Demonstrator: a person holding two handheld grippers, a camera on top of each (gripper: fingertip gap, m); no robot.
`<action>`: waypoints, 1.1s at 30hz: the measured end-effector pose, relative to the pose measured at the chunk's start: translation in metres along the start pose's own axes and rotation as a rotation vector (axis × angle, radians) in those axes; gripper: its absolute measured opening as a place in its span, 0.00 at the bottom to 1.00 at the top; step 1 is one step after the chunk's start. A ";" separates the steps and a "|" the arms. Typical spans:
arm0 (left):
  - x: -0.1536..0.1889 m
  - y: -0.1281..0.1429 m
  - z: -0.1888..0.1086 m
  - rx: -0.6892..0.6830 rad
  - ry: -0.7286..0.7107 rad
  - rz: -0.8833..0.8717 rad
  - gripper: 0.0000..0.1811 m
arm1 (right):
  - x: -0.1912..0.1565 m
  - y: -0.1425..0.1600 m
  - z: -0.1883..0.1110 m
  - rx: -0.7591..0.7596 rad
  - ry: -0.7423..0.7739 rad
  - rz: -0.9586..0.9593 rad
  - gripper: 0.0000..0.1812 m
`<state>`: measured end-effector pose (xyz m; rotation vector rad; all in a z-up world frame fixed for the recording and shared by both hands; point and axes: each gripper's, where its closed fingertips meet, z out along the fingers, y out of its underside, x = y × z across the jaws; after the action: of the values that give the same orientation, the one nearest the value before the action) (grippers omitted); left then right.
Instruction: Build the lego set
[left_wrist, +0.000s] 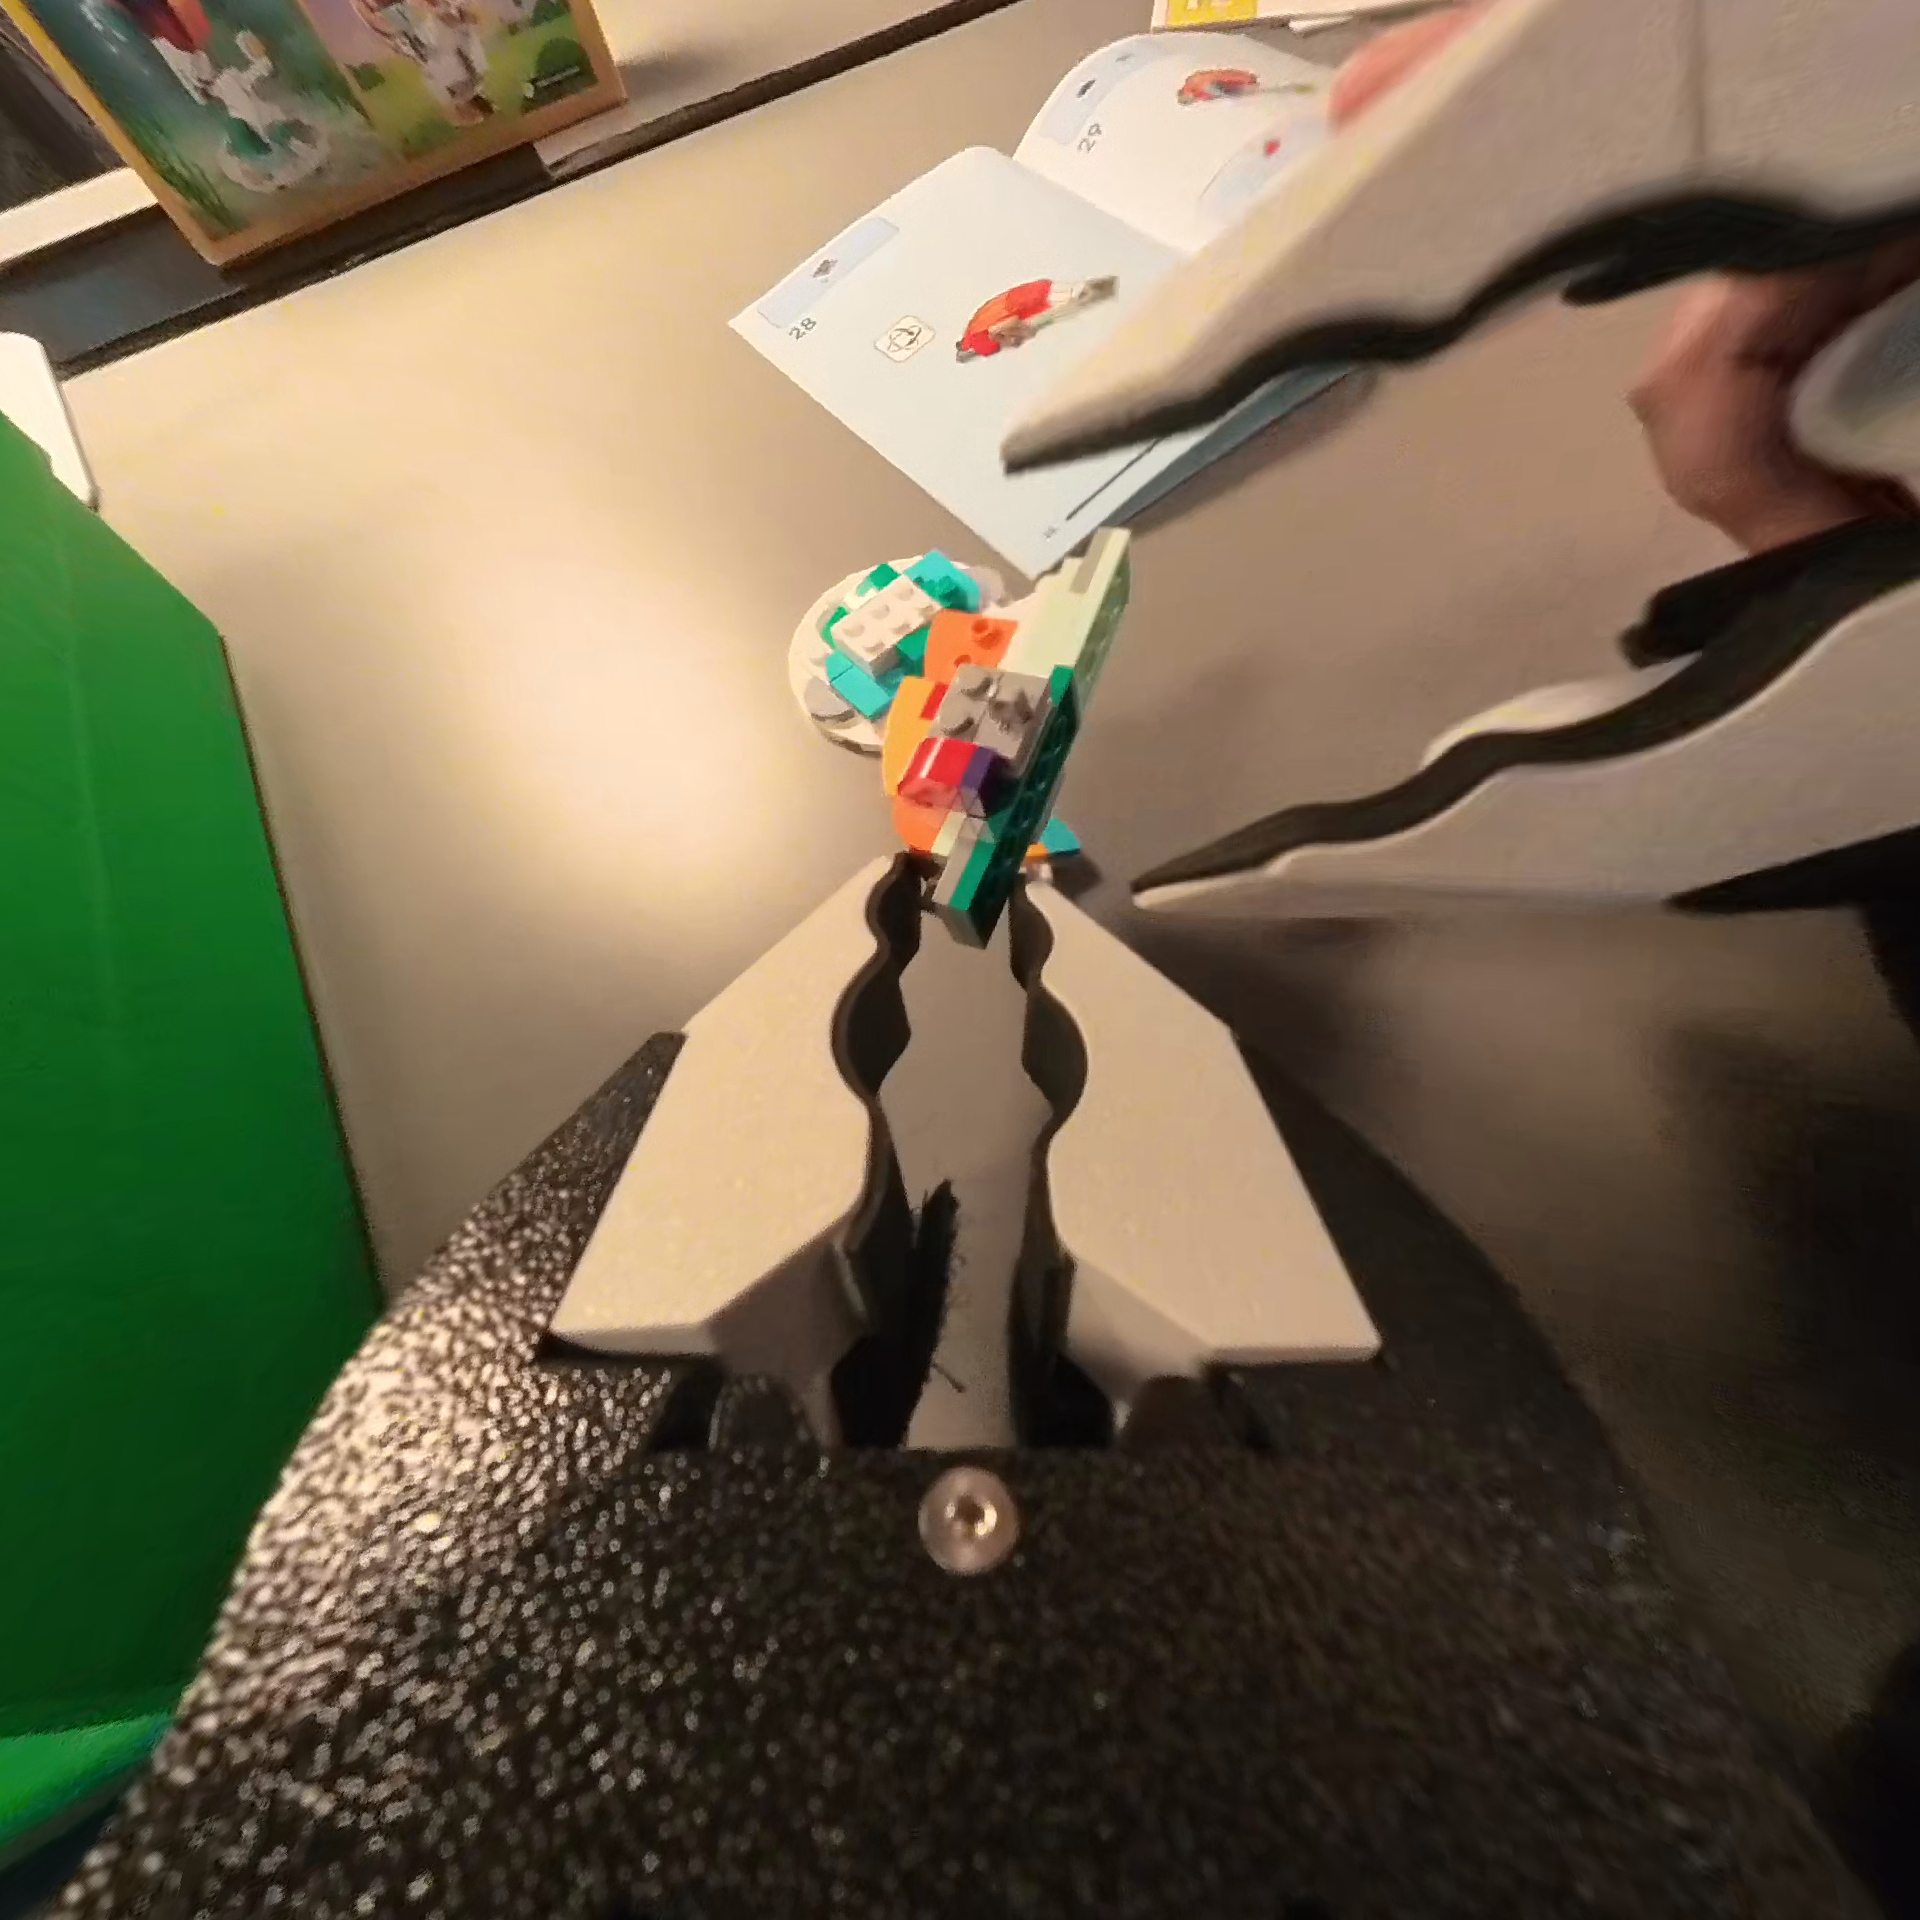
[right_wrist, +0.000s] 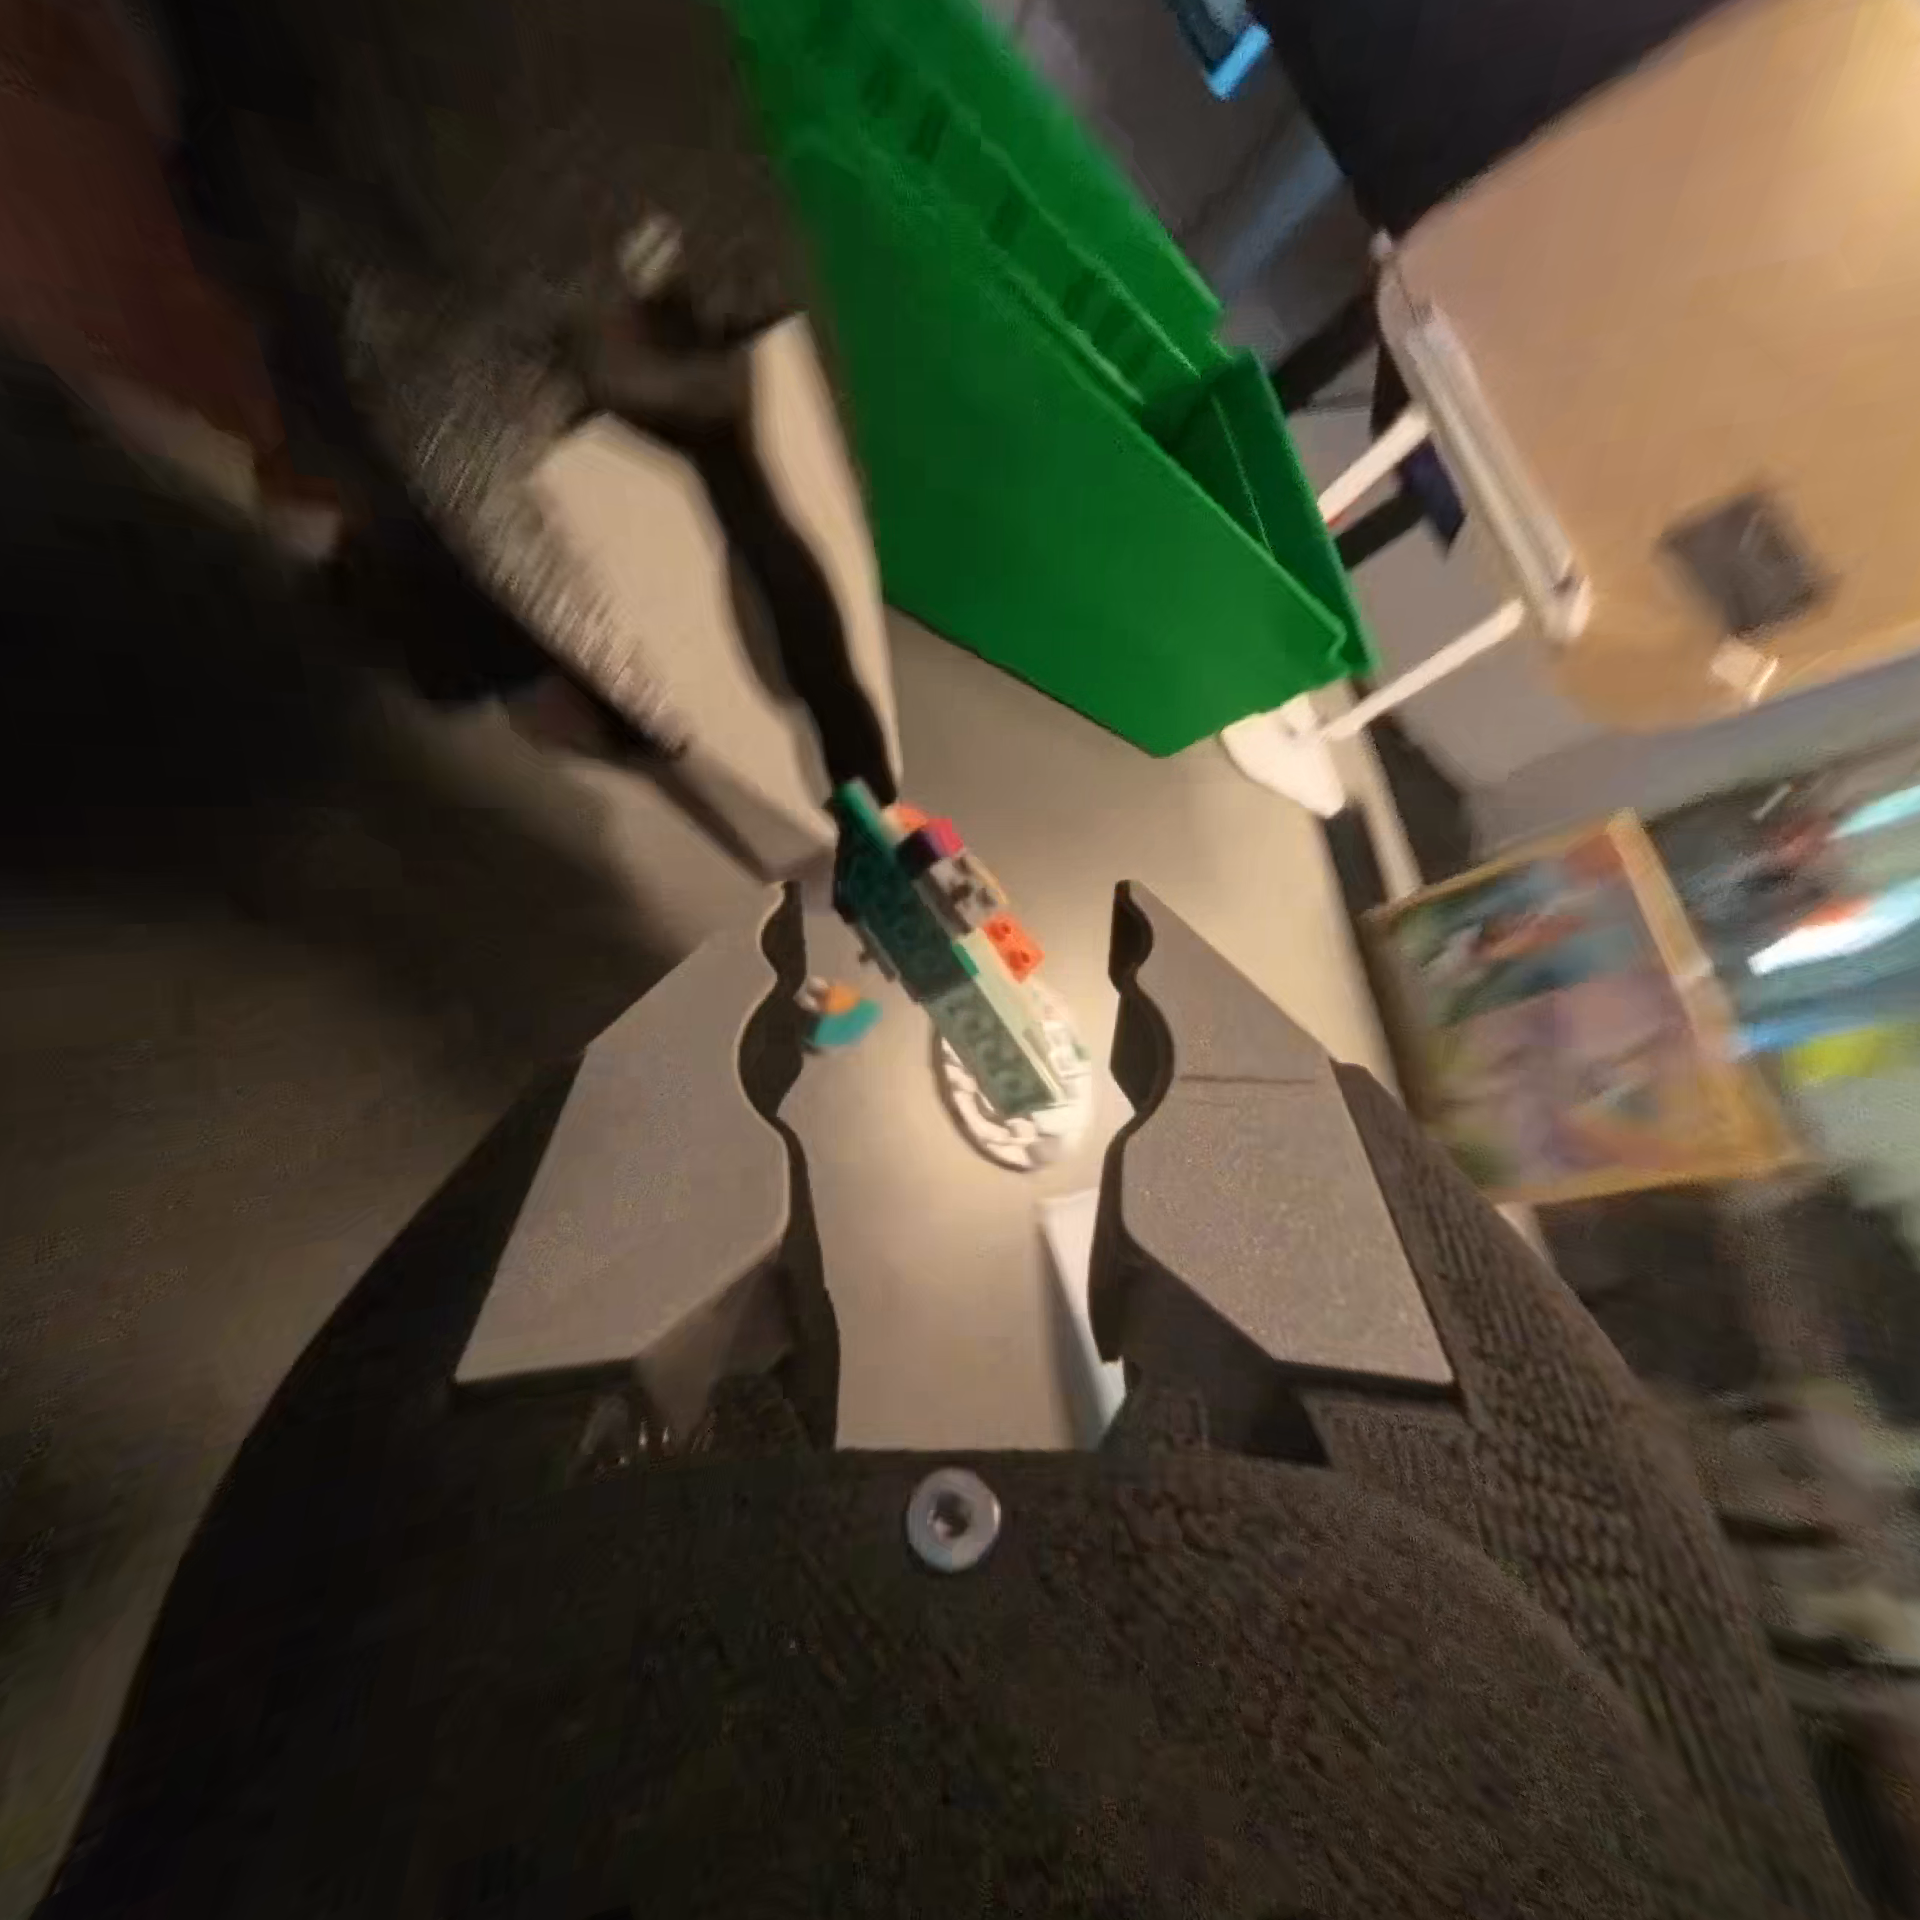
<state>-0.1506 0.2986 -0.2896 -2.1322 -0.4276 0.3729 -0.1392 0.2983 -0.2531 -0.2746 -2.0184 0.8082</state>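
Mid-build: left gripper (left_wrist: 961, 883) pinches the model (left_wrist: 987, 727) w/ narrow jaws; right gripper (right_wrist: 956, 904) wide open, empty. Next, prob.: fetch a brick.

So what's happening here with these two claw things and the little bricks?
A person is building a lego set using a handheld gripper in each hand. The left gripper pinches the lower end of a half-built colourful model, holding it up above the table. The right gripper is open and empty, close beside the model. A round base with more bricks lies on the table, with the open instruction booklet behind it.
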 end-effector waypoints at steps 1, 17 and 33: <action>0.001 -0.002 -0.001 0.000 0.013 -0.009 0.08 | -0.004 0.003 0.002 -0.013 0.007 -0.155 0.32; 0.004 -0.013 -0.007 -0.015 0.088 -0.060 0.08 | 0.000 0.004 0.010 -0.017 0.034 -0.510 0.27; 0.011 -0.021 -0.012 0.012 0.173 -0.130 0.08 | 0.011 0.010 0.012 -0.059 0.063 -0.633 0.20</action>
<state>-0.1392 0.3062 -0.2669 -2.0922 -0.4596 0.1151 -0.1563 0.3058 -0.2563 0.2958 -1.9048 0.3346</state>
